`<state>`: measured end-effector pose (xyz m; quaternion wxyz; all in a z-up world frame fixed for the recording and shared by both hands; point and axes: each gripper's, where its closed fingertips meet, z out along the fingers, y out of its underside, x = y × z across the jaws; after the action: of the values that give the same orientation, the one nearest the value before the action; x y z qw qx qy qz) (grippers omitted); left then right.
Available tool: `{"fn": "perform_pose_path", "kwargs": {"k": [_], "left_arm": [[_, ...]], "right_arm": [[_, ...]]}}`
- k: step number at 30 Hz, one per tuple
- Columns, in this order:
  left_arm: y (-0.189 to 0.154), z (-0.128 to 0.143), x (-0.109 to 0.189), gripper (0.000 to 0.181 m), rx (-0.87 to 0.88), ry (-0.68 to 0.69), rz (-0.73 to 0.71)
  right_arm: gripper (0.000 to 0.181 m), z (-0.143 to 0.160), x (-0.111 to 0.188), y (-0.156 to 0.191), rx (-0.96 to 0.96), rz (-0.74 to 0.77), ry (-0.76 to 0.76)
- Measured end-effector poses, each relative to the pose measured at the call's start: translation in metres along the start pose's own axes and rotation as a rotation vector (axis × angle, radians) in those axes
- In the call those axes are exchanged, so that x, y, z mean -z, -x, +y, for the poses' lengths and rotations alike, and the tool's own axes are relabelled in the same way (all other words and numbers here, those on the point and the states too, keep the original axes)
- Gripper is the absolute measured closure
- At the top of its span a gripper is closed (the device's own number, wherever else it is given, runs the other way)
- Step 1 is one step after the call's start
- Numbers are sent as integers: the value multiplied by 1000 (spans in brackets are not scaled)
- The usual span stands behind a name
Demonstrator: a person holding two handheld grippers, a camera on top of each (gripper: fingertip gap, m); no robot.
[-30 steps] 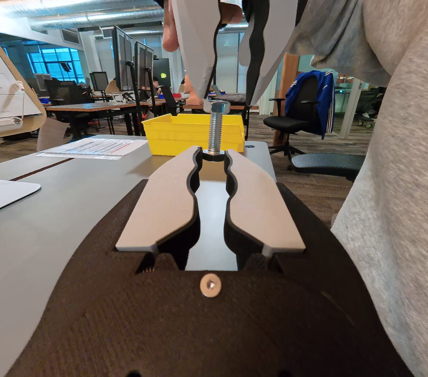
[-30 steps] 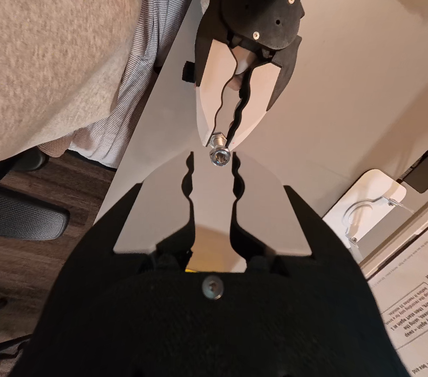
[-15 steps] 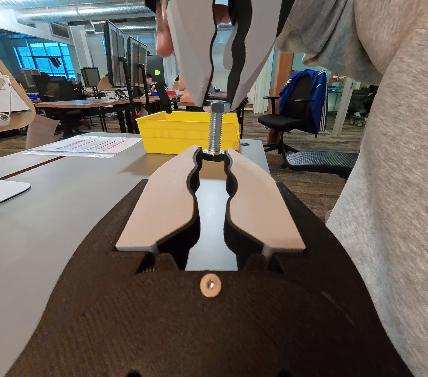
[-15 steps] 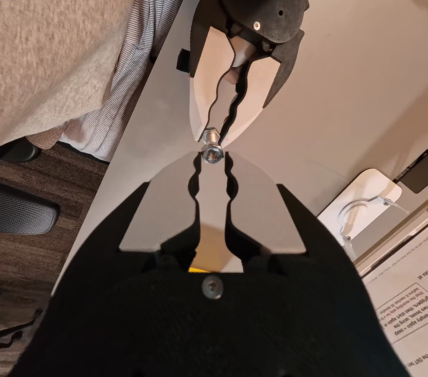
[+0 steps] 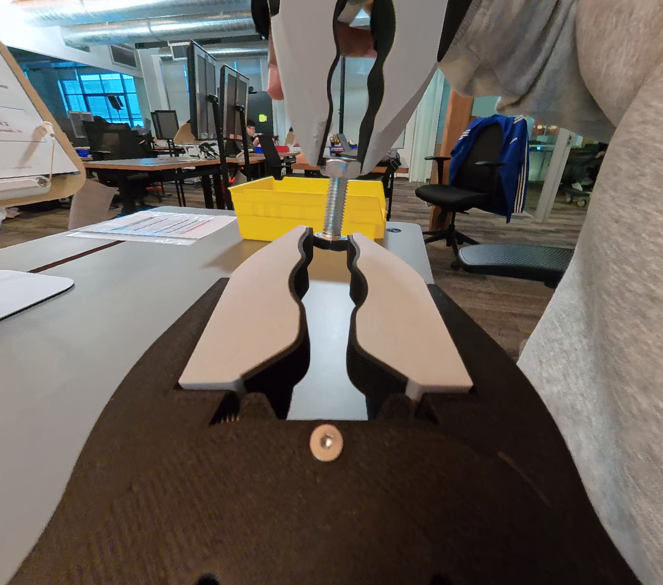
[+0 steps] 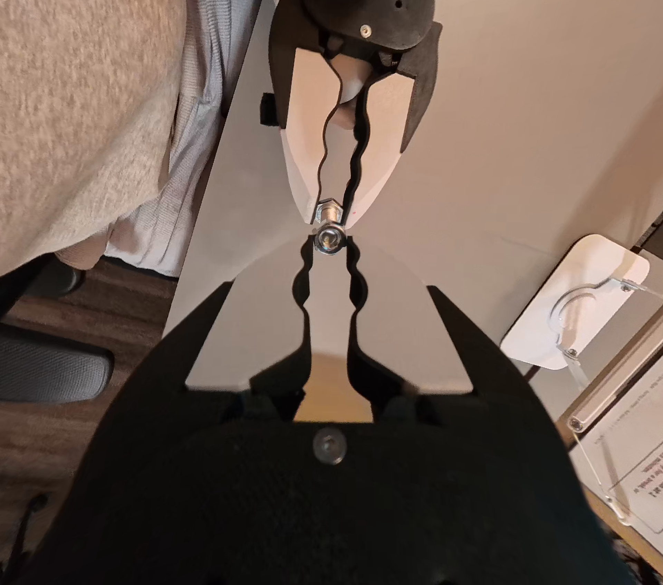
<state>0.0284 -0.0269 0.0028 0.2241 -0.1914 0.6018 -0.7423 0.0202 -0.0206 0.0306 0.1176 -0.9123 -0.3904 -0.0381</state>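
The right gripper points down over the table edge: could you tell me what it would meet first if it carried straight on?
The bolt head, already between the right gripper fingertips; beyond it, probably the left gripper and the table.

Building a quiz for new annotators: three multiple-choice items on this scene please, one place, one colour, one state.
1. Where does the bin sit? A on the table behind the bolt; B on the floor; C on a chair.
2. What colour is the bin? A blue; B yellow; C red.
3. How does the bolt stand? A flat on the table; B upright between both grippers; C inside the bin.
Answers: 1 A, it rests on the table beyond the bolt; 2 B, its walls are yellow; 3 B, the left gripper clamps the nut below, the right gripper grips the head above.
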Motion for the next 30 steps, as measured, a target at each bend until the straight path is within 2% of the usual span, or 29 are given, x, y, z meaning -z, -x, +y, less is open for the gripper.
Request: {"fn": "perform_pose_path", "kwargs": {"k": [8,19,30], "left_arm": [[9,-7,3,162,17,-31,-48],[17,-3,4,162,-110,7,-145],[24,-4,5,162,-139,13,-200]], "right_arm": [[163,-2,3,-13,-163,67,-92],[163,2,-1,-16,-320,60,-48],[163,1,-2,-22,-439,47,-16]]}}
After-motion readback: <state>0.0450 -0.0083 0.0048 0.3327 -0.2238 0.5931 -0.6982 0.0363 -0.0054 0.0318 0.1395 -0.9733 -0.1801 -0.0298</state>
